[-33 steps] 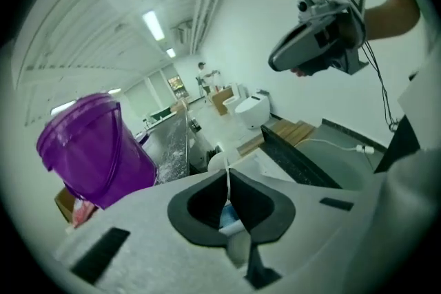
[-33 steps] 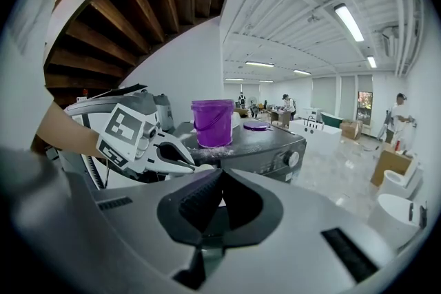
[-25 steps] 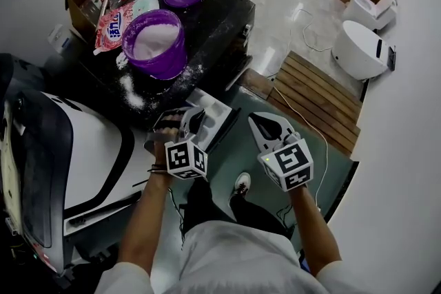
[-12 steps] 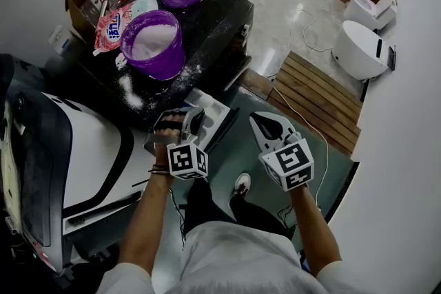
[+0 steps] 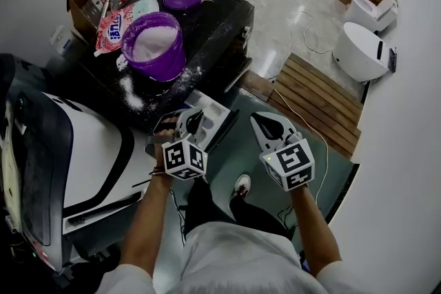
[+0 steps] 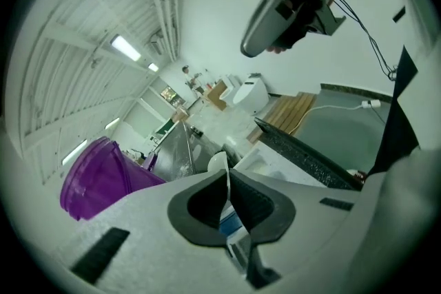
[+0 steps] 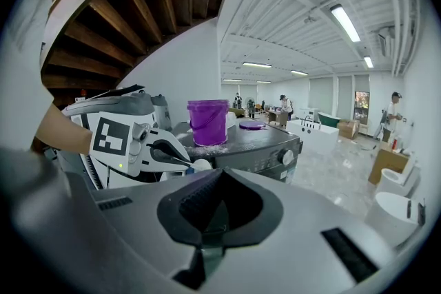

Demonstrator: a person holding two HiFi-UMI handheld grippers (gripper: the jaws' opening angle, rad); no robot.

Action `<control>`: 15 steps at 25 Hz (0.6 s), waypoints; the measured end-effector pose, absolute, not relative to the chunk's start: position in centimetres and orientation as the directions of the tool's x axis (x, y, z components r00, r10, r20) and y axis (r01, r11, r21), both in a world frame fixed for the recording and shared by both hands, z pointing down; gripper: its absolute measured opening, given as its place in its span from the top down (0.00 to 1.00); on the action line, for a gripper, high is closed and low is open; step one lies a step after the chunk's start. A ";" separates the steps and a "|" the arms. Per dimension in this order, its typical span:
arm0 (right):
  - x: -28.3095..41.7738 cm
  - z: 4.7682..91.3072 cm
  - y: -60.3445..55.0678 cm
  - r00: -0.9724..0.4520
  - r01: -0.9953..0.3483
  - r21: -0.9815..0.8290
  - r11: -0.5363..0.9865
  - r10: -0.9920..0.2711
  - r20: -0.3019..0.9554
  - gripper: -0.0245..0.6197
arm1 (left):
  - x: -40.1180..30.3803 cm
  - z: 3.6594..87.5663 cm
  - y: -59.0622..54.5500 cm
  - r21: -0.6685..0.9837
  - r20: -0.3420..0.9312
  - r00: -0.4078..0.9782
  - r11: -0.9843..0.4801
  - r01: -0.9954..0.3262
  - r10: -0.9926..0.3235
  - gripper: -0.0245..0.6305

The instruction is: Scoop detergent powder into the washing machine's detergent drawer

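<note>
Left tongs [image 5: 194, 119] clamped on scoop [image 6: 218, 163], tip over open detergent drawer [image 5: 219, 109]. Purple powder bucket [image 5: 153, 43] beyond, up-left. Right tongs [image 5: 262, 122] closed, empty, farther off.

The left tongs [image 5: 196, 119], clamped on a thin white plastic scoop [image 6: 217, 163], have turned a little over the open white detergent drawer [image 5: 219, 109]. Their tips now point more directly away from the person. The marker cube behind them has rolled and slid slightly left, toward the white washing machine [image 5: 89, 148].
</note>
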State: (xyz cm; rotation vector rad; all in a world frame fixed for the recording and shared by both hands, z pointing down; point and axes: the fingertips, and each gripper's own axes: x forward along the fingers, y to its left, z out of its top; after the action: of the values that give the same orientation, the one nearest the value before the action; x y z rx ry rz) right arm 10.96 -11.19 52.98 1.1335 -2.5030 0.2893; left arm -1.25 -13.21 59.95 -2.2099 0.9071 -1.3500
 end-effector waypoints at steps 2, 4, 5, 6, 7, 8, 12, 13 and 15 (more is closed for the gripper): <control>11.1 52.8 -11.3 -0.606 -0.755 -0.032 0.654 -0.679 0.415 0.97 | -1.5 59.7 -13.3 -0.570 0.634 0.341 -0.717 -0.401 -0.695 0.94; 11.2 52.4 -11.5 -0.608 -0.755 -0.037 0.654 -0.679 0.412 0.97 | -1.8 59.3 -13.5 -0.504 0.632 0.357 -0.715 -0.485 -0.688 0.94; 11.2 52.2 -11.5 -0.611 -0.755 -0.042 0.655 -0.678 0.410 0.97 | -2.0 59.0 -13.5 -0.460 0.630 0.367 -0.710 -0.533 -0.684 0.94; 11.1 51.9 -11.6 -0.615 -0.752 -0.046 0.657 -0.676 0.406 0.97 | -2.3 58.8 -13.4 -0.405 0.628 0.378 -0.700 -0.588 -0.681 0.94; 10.9 51.7 -11.7 -0.620 -0.749 -0.050 0.660 -0.673 0.402 0.97 | -2.8 58.4 -13.3 -0.336 0.623 0.390 -0.682 -0.649 -0.678 0.94; 10.8 51.5 -11.8 -0.625 -0.746 -0.051 0.664 -0.671 0.399 0.97 | -3.2 58.0 -13.3 -0.250 0.611 0.407 -0.653 -0.715 -0.679 0.94; 10.5 50.2 -12.7 -0.644 -0.729 -0.048 0.683 -0.660 0.387 0.97 | -5.1 55.4 -14.0 0.171 0.491 0.465 -0.442 -0.881 -0.737 0.94; 10.4 49.7 -12.9 -0.650 -0.724 -0.044 0.689 -0.658 0.380 0.97 | -5.7 54.9 -14.0 0.242 0.466 0.467 -0.399 -0.884 -0.752 0.94; 10.0 48.4 -13.3 -0.657 -0.716 -0.030 0.697 -0.659 0.365 0.97 | -6.7 54.0 -14.0 0.313 0.429 0.465 -0.356 -0.881 -0.774 0.94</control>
State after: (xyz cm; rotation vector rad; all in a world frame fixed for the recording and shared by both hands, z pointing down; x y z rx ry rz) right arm 10.03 -13.28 48.40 1.0811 -2.5818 0.2448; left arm -6.67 -14.02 54.01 -3.0917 1.9170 -0.3927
